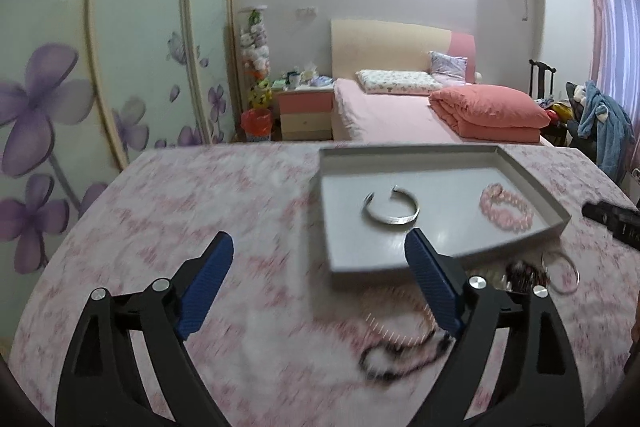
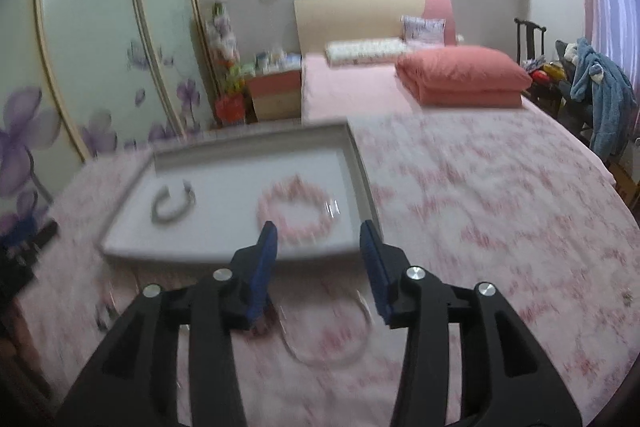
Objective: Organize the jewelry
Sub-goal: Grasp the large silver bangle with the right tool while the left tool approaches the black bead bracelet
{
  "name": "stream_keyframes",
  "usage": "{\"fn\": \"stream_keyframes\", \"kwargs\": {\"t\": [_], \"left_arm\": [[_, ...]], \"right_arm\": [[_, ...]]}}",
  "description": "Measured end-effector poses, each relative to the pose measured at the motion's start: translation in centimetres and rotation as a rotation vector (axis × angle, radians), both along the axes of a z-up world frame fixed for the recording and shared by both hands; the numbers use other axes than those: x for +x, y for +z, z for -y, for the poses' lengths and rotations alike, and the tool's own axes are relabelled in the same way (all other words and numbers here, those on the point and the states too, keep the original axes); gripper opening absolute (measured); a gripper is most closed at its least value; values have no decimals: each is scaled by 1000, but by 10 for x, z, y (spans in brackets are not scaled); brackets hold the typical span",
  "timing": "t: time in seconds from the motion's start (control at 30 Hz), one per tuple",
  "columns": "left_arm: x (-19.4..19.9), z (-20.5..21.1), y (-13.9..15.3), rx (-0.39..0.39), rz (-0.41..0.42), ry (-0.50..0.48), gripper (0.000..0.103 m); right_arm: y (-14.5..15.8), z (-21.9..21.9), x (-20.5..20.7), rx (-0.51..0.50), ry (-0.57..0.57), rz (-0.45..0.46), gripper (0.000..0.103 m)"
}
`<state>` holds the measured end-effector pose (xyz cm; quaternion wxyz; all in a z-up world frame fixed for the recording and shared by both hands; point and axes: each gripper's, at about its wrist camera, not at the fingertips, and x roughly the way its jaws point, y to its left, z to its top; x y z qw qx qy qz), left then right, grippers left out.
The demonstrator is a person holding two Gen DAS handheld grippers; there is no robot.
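A grey tray (image 1: pixel 400 151) lies on the pink flowered cloth. In it lie a silver cuff bangle (image 1: pixel 392 211) and a pink bead bracelet (image 1: pixel 506 211). My left gripper (image 1: pixel 320 239) is open over the cloth at the tray's near left corner, with nothing between its blue pads. A dark necklace (image 1: pixel 400 357), a dark beaded piece (image 1: pixel 524 275) and a thin hoop (image 1: pixel 560 273) lie on the cloth in front of the tray. My right gripper (image 2: pixel 319 227) is open at the tray's (image 2: pixel 362 171) near edge, just short of the pink bracelet (image 2: pixel 298 213), holding nothing. A thin bangle (image 2: pixel 328 331) lies on the cloth under it.
Beyond the cloth stands a bed with a folded pink quilt (image 1: pixel 488 111) and a nightstand (image 1: pixel 306 107). Wardrobe doors (image 1: pixel 80 67) with purple flowers fill the left. A chair with a blue garment (image 1: pixel 604 123) is at the right. A tiny item (image 2: pixel 627 295) lies far right on the cloth.
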<state>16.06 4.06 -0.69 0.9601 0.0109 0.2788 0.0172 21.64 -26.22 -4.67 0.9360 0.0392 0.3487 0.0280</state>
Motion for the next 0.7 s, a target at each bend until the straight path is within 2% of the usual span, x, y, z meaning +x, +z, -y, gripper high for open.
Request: {"fn": "stream_keyframes", "kwargs": {"t": [0.2,0.33,0.47,0.7], "left_arm": [[-16,-15,-16,-11,-68,16,89],[-24,-13,-24,-18,-102,-6,89],[-29,-7,-28,-12,-120,-31,89],[-31,0,-33,-21,-140,-53,89]], "right_arm": [[-38,1,-13,-45,24,-146,64],[-55,-7,-14,-83,39,-206,71],[-62,-13,-10,-109,39,-212,81],[-62,-17,11,-96,30,-210,80]]}}
